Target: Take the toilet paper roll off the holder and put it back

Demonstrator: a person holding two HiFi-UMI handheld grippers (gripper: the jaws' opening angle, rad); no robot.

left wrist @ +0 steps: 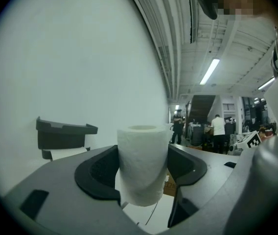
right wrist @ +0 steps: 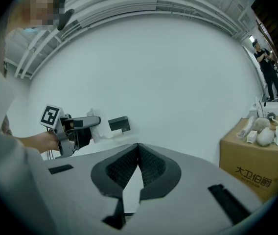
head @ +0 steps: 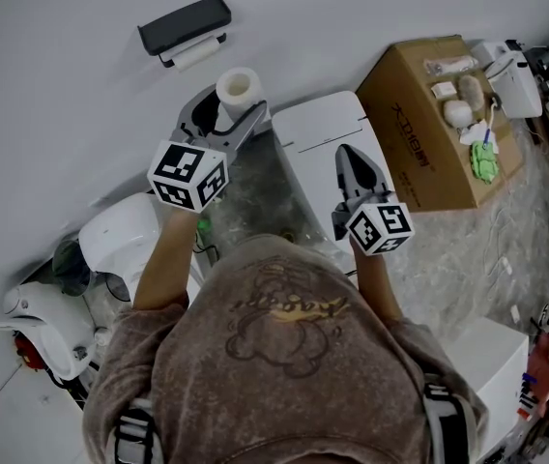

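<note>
Right gripper view: "大卫伯爵" box; left tool clamped on roll, right tool together.

The toilet paper roll is gripped upright between the jaws of the left hand-held gripper. The holder is mounted on the wall to the roll's left, apart from it. The right hand-held gripper is found to the roll's right, and a cardboard box farther right.

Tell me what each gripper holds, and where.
Left gripper holds the toilet paper roll upright by its curved sides. Right gripper is shut on nothing.
</note>
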